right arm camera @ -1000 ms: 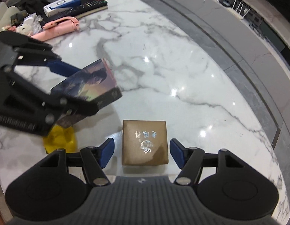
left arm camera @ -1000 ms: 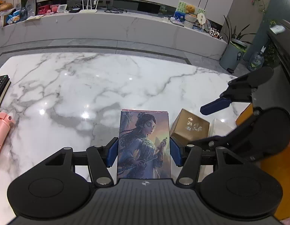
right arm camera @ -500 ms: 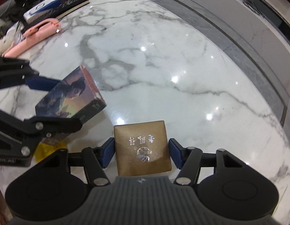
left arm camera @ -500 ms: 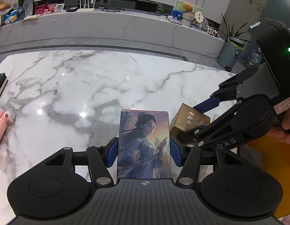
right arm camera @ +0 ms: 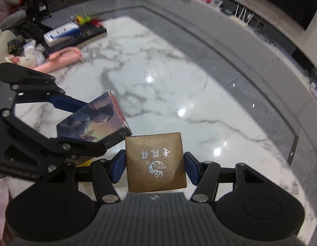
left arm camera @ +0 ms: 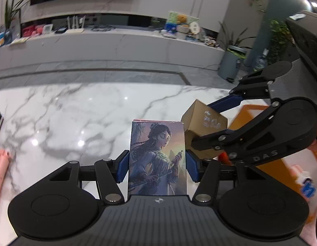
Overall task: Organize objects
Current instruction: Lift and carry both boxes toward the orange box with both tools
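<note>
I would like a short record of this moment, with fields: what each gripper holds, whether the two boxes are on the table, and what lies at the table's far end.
left gripper: shut on the illustrated box
right gripper: shut on the brown box
boxes: both held above the marble table, close together
table's far end: pink case, black keyboard, white and blue box

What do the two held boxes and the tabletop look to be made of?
Picture box: likely printed cardboard with a slightly glossy, glittery face; crisp folded edges. Brown box: probably cardboard with a brushed, matte metallic-brown wrap and shiny foil lettering. Tabletop: polished marble or a marble-look slab; grey veining, sharp lamp reflections.
</note>
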Demonstrator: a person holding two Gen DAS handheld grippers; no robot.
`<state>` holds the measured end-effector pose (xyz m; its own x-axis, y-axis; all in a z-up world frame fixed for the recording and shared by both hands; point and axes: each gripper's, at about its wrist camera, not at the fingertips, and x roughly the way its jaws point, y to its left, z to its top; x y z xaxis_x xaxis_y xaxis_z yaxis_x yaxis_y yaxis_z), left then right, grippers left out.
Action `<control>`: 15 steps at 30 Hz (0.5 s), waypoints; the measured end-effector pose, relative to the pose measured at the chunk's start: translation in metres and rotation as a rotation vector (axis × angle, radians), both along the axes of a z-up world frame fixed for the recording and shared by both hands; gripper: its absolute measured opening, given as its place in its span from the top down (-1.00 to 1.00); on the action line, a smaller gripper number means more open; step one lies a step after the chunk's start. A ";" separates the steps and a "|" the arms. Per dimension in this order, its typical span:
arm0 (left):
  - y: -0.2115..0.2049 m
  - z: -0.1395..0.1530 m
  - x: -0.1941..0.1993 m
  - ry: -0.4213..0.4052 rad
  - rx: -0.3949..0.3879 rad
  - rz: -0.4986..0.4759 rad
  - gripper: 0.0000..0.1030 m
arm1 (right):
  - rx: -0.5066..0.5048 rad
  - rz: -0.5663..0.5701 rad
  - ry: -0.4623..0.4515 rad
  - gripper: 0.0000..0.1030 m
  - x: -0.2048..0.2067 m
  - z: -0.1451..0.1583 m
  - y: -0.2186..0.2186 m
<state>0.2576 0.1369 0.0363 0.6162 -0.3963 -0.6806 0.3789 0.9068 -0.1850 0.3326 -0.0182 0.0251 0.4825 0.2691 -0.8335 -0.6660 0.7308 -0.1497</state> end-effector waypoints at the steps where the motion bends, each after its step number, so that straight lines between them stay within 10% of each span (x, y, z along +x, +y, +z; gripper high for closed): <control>1: -0.005 0.009 -0.003 -0.009 0.001 -0.012 -0.27 | 0.004 0.002 -0.020 -0.20 -0.008 0.011 -0.007; 8: -0.071 0.072 -0.032 -0.125 0.091 -0.176 -0.27 | 0.019 -0.034 -0.125 -0.20 -0.061 0.071 -0.067; 15: -0.177 0.069 -0.043 -0.137 0.250 -0.396 -0.27 | -0.006 -0.124 -0.136 -0.20 -0.101 0.080 -0.149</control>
